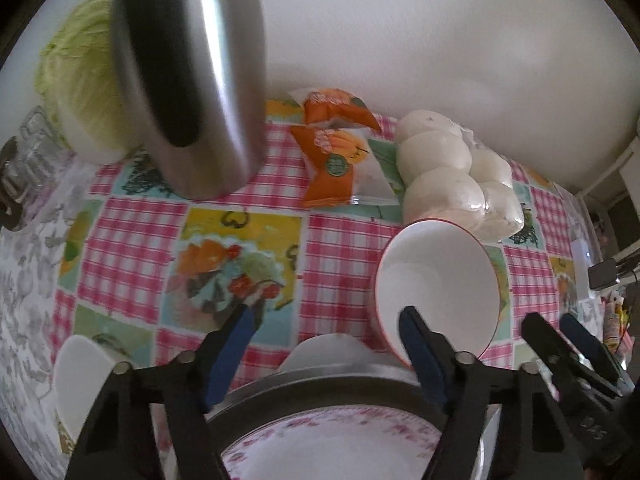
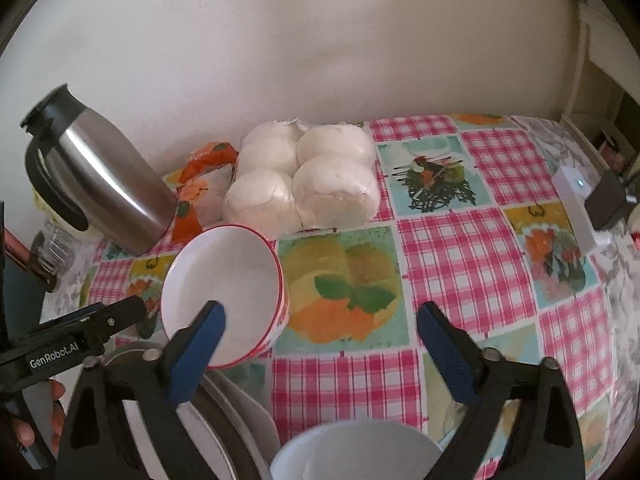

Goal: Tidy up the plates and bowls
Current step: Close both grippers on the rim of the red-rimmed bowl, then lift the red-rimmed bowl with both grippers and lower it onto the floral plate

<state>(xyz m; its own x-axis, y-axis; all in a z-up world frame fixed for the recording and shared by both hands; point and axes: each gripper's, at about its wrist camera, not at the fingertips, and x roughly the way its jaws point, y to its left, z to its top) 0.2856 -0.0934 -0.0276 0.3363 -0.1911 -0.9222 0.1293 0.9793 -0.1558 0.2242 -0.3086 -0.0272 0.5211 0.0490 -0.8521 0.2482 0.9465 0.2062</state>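
The red-rimmed white ceramic bowl (image 2: 224,292), tilted near the table's (image 2: 460,248) wall edge, looks fragile and slippery; grip its rim. Both hand-held grippers, left (image 1: 326,350) and right (image 2: 320,344), are spread, holding nothing.

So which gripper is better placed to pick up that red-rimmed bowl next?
Probably the left gripper: its right finger already overlaps the tilted red-rimmed bowl, jaws open. The right gripper sits mostly beside the bowl, above a white dish.

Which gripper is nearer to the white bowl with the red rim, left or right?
Hard to tell; both are close. The left gripper has that white bowl with the red rim by its right finger; the right gripper, by its left finger.
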